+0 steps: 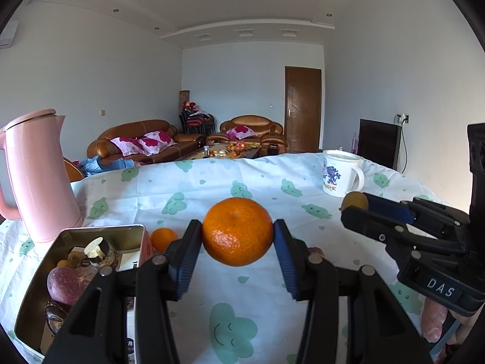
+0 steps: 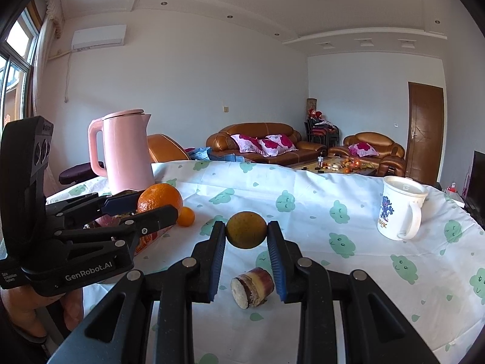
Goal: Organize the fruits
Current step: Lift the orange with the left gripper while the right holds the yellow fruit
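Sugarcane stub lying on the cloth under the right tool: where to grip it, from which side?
Both tools are full now. Once one is free, take the sugarcane stub across the middle of its purple rind, coming from above. It lies on its side on the tablecloth, pale cut end toward the camera; pads on the curved flanks, not the ends, should hold best.

Your left wrist camera sits just behind its own fingers, looking forward and slightly down across the tablecloth (image 1: 212, 188) toward the sofas (image 1: 133, 139). Your right wrist camera looks the same way from close beside it. Both views share the pink kettle (image 2: 127, 151), the white mug (image 2: 400, 212), and each other's gripper.
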The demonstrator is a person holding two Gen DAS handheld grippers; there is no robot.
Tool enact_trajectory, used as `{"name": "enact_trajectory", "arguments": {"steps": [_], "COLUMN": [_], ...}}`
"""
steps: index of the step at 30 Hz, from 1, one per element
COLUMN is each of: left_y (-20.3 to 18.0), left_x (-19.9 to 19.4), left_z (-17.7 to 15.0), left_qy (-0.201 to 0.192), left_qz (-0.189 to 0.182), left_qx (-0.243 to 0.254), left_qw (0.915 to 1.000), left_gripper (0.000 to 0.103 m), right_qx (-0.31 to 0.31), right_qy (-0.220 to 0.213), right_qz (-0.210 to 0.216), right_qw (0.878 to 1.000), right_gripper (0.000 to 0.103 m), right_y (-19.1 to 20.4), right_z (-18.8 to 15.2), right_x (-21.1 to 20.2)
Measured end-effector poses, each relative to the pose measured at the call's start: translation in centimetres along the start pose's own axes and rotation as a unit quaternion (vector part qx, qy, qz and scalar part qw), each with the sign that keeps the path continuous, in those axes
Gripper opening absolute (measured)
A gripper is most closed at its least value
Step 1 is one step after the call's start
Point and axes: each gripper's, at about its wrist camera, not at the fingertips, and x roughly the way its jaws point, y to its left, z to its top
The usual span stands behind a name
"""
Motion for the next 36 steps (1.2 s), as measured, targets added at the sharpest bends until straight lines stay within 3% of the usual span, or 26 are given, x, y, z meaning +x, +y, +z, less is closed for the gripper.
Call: {"name": "enact_trajectory", "arguments": {"steps": [18,36], "left_y": [1.4,4.9], "left_x": [0.0,-1.3], "left_z": [-0.4,-0.8], "left_qy": [0.024,0.034], "left_qz": [0.014,0.041], "left_qx": [-0.011,-0.035], "left_qw": [0.9995,0.998], "left_gripper": [0.05,0.05], "right_qx": [-0.014,-0.036], "right_qy": [0.015,0.026], "right_qz": [0.002,0.04], "right_qw": [1.0,0.998], "right_gripper": [0.03,0.03], "right_y": [1.0,4.5], "right_z": [0.2,0.8], "right_x": [0.9,2.9]}}
